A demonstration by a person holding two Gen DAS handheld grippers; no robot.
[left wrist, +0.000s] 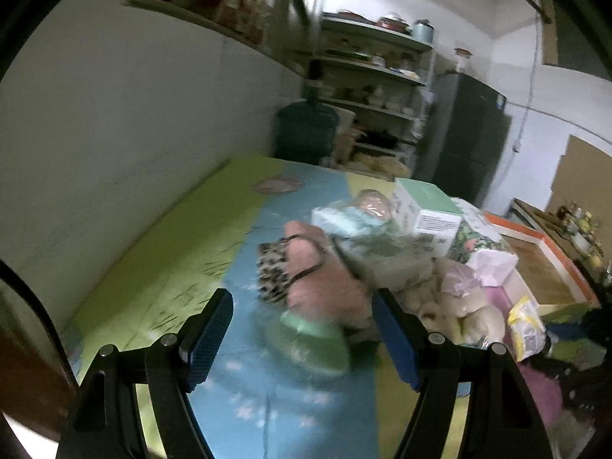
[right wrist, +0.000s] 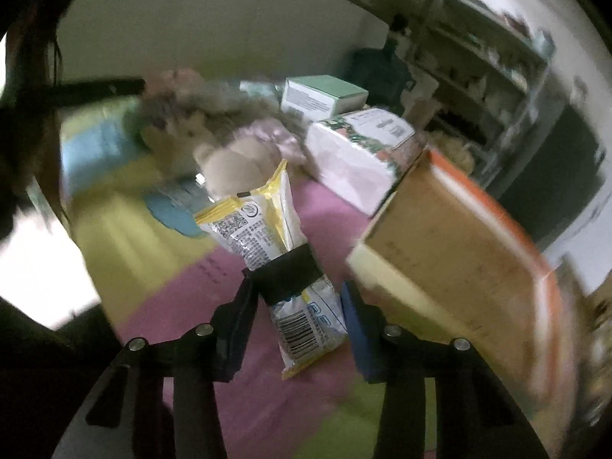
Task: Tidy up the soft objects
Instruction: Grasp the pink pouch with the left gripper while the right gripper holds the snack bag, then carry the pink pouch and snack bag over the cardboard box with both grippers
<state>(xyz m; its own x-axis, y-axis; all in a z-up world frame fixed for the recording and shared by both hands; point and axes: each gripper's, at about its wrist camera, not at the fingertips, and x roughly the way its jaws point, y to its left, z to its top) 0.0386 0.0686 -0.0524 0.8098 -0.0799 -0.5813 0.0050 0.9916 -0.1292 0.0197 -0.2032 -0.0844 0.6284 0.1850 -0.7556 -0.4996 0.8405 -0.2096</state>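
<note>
Foam, in green, blue, pink and yellow squares, makes up the play mat that carries everything, and the places below are given from it. Largest on it is the cardboard box with an orange edge, standing at the mat's right side in the right wrist view. Farther back on the mat sits a white floral tissue pack, and behind that a white box with a green lid. A beige plush toy lies near the mat's middle, with a blurred heap of other soft things beside it.

On the pink square lies the yellow-and-white snack packet, its long axis running away from the camera and leaning slightly left; the barcode end points toward the camera, the crimped yellow end toward the plush toy. The right gripper straddles it: one black finger crosses the packet's middle, the blue pad sits just beside its near end. Whether the pads press it I cannot tell.

Over the mat's blue strip, the left gripper has its fingers spread wide, with nothing pinched. Beyond them lies a blurred pile: a green soft object, a leopard-print piece, a pinkish form.
</note>
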